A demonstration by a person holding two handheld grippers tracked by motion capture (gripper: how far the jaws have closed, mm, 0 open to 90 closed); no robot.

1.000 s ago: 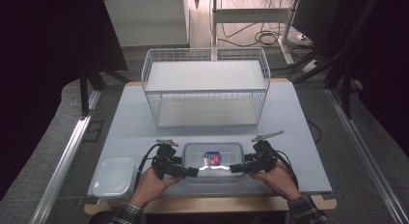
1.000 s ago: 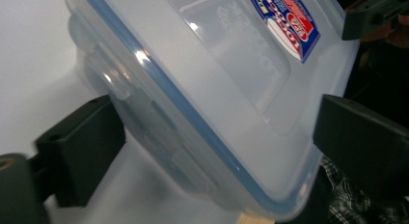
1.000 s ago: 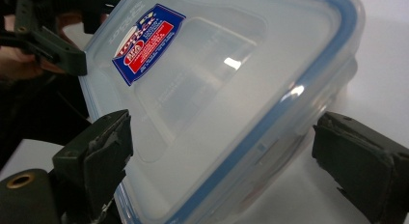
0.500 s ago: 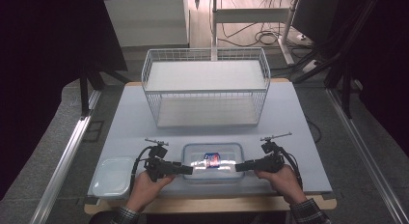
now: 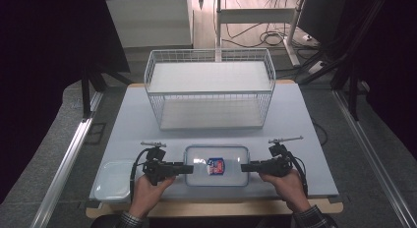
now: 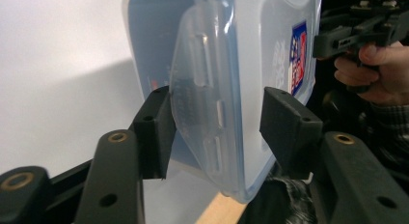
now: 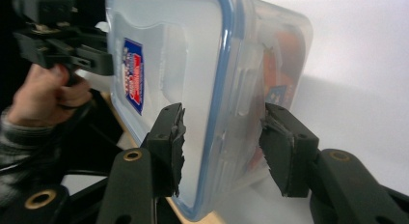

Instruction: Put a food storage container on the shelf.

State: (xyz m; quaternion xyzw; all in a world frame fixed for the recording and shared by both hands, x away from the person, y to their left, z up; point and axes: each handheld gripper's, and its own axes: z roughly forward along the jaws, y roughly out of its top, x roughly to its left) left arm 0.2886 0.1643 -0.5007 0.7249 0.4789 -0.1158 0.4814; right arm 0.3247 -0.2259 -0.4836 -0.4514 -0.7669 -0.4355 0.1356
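1. The left tongs [image 5: 188, 167] and the right tongs [image 5: 244, 167] have just been closing, each over one short end of the lidded plastic container [image 5: 216, 165], which sits between them on the desk [image 5: 295, 120] at its near edge.
2. In the left gripper view one pad [image 6: 155, 130] touches the side latch [image 6: 202, 93], while the other pad stands a little apart from the lid, so I judge this grip not yet firm. The right tongs look similar: the container is between the pads, and I cannot tell if both press.
3. Risk: if one side clamps earlier, the container may tilt or slip off when lifted, because the latch flaps are smooth and can bend.
4. Both hands lie low and level, pointing inward toward each other.
5. Left of the left tongs rests a second container [image 5: 114, 179]; beyond both stands the wire basket [image 5: 210, 93].
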